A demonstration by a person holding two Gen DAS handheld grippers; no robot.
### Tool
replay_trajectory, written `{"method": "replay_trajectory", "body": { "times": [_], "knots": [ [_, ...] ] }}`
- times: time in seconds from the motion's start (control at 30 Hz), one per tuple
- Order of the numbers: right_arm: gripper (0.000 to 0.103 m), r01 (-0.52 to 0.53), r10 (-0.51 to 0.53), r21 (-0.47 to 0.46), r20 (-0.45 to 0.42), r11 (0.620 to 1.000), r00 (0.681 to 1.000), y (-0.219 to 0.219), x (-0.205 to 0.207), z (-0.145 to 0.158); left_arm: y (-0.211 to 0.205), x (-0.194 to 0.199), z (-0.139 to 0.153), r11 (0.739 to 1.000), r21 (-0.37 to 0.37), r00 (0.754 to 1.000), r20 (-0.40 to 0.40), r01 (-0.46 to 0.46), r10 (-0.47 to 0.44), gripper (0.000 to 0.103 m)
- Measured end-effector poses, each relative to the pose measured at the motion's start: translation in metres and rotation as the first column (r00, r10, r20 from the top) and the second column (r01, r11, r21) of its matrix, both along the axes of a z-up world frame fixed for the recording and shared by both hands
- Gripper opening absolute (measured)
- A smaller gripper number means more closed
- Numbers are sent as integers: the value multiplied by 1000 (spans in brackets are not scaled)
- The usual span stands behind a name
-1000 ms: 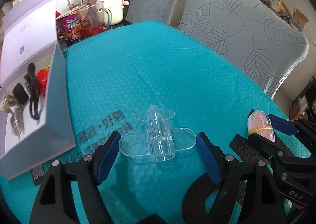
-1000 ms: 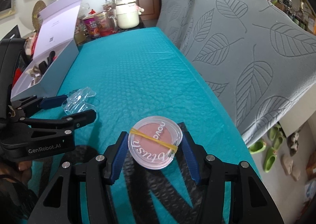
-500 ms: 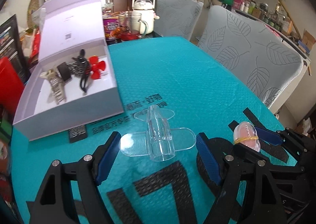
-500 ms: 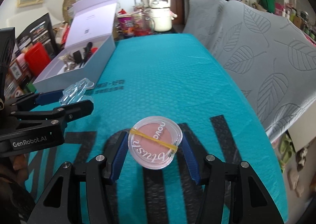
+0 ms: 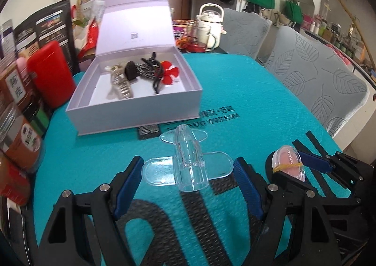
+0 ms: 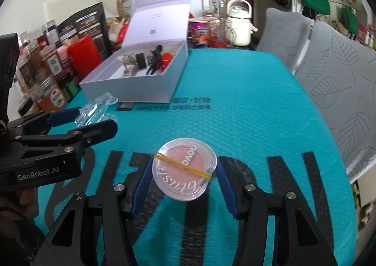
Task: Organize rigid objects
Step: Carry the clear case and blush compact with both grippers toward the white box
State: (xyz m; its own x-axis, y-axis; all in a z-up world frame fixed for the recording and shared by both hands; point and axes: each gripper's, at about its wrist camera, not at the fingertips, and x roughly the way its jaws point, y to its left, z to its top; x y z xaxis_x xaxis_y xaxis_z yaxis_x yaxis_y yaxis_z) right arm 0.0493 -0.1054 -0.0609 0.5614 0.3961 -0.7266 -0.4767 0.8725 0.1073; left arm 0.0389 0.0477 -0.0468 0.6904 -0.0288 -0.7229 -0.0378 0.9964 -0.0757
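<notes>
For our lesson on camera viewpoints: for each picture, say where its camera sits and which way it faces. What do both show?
Left wrist: on the left claw, facing down over the teal table; its fingers clamp a clear plastic piece.
Right wrist: on the right claw, gripping a blush compact; a hand shows at left.
Shared: the open white box, the kettle, both claws.

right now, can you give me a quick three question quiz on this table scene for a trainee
1. True or false: the white box has its lid shut.
2. What does the right gripper hold? A) blush compact B) key C) cup
3. Fill in: the left gripper holds a clear plastic ____.

Key:
1. False; the lid stands open.
2. A, the blush compact.
3. The clear plastic holder.
</notes>
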Motion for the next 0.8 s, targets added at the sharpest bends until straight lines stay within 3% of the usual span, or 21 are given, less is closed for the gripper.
{"method": "replay_trajectory", "body": {
  "times": [0.47, 0.8],
  "knots": [
    [54, -142, 142, 36, -19, 989, 990, 53, -16, 2, 50, -37, 1, 992, -33, 992, 18, -123, 124, 78],
    [54, -182, 182, 24, -20, 983, 983, 79, -19, 2, 80, -46, 3, 983, -62, 984, 25, -172, 174, 78]
  ]
}}
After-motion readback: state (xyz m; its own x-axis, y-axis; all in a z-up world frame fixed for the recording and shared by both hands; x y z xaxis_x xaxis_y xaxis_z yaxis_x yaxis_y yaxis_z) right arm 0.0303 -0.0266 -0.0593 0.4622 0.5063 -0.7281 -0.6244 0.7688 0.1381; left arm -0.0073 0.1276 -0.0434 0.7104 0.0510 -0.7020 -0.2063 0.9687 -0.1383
